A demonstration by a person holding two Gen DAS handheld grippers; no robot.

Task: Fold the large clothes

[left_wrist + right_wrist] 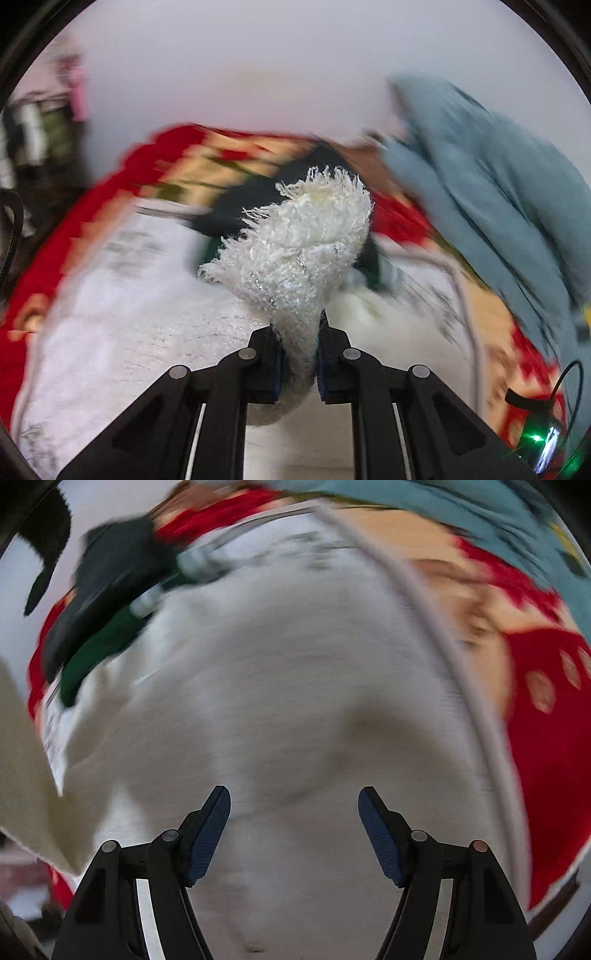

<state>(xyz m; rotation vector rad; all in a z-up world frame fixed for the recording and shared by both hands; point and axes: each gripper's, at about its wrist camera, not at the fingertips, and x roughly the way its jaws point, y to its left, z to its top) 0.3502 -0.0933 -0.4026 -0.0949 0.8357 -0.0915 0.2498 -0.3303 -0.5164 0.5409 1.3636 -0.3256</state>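
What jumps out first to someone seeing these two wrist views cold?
The fluffy white garment, bunched and clamped in the shut left tool, stands up dead centre in the left wrist view. Behind it a red patterned blanket covers the surface, with a blue-grey cloth heaped at right. In the right wrist view, the right tool stands open and empty over blurred white fabric.

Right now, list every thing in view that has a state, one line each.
Left claw: shut on the fluffy white cloth.
Fluffy white cloth: bunched, fringed end sticking out past the pads.
Right claw: open, nothing between its pads.
White garment: spread out under the right claw.
Blue garment: crumpled, unfolded.
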